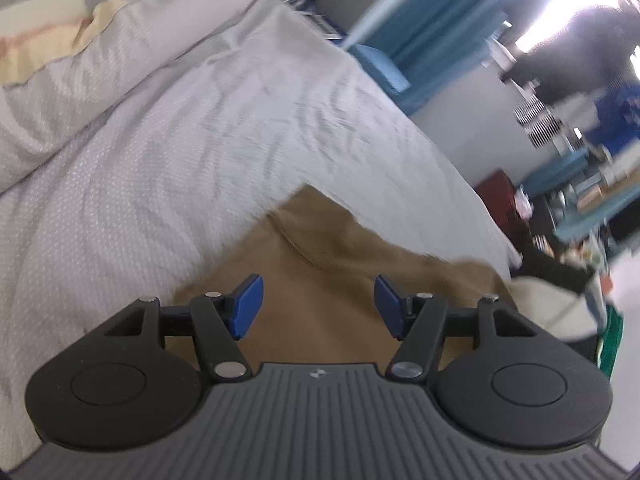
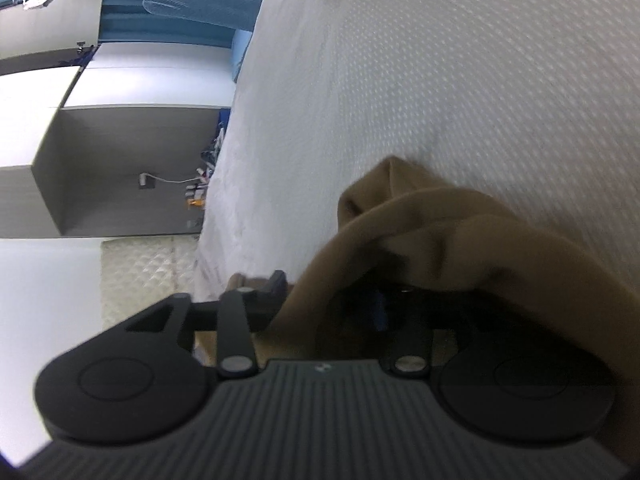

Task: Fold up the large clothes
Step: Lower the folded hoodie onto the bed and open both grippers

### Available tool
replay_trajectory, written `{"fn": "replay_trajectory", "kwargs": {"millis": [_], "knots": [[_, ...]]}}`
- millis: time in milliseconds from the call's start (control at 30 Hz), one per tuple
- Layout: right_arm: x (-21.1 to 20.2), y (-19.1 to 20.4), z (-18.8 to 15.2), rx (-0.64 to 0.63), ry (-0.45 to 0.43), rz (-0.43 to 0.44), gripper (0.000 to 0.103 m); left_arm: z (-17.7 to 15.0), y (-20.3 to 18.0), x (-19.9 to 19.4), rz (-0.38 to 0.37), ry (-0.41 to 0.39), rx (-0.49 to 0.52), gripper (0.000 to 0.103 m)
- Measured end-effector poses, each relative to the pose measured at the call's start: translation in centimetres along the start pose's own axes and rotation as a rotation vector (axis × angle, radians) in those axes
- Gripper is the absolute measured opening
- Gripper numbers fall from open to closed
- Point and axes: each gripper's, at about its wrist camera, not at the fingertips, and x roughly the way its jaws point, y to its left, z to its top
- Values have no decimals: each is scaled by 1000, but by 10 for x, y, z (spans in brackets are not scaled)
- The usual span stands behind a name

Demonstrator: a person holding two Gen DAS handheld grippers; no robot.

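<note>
A tan garment (image 1: 320, 280) lies on the white bedspread (image 1: 180, 152) near the bed's edge. My left gripper (image 1: 319, 304) hovers over it with its blue pads (image 1: 248, 300) wide apart and nothing between them. In the right wrist view the same tan garment (image 2: 460, 240) is bunched and draped over my right gripper (image 2: 332, 300). The cloth covers the fingertips, so the jaws are hidden; they appear closed on the fabric.
Pillows (image 1: 120, 40) lie at the head of the bed. A blue headboard or curtain (image 1: 420, 20) and cluttered shelves (image 1: 580, 140) stand beyond the bed. A white basket (image 1: 552, 304) sits on the floor by the bed. Grey cabinets (image 2: 100, 140) show in the right wrist view.
</note>
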Motion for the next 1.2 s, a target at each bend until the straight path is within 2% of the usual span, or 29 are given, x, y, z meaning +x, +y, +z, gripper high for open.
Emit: {"fn": "replay_trajectory", "kwargs": {"millis": [67, 133, 233, 400, 567, 733, 900, 933, 1033, 1200], "knots": [[-17, -5, -2, 35, -13, 49, 71, -19, -16, -15, 6, -7, 59, 67], [-38, -7, -4, 38, -29, 95, 72, -37, -29, -22, 11, -19, 110, 67], [-64, -2, -12, -34, -50, 90, 73, -65, -49, -26, 11, -39, 170, 67], [-87, 34, -57, -344, -156, -97, 75, -112, -82, -34, 16, -94, 257, 67], [-90, 52, -108, -561, -162, -88, 76, -150, -114, -39, 85, -163, 420, 67], [-73, 73, -161, -819, -139, -91, 73, -160, -119, -28, 76, -175, 444, 67], [-54, 91, -201, -1059, -148, -139, 50, -166, -120, -12, 111, -196, 522, 67], [-47, 96, -207, -1093, -146, -155, 49, -167, -120, -9, 116, -196, 534, 67], [-28, 95, -216, -1140, -95, -202, 48, -166, -119, 1, 124, -187, 551, 68], [-7, 93, -219, -1192, -88, -264, 48, -159, -109, 17, 105, -147, 514, 69]]}}
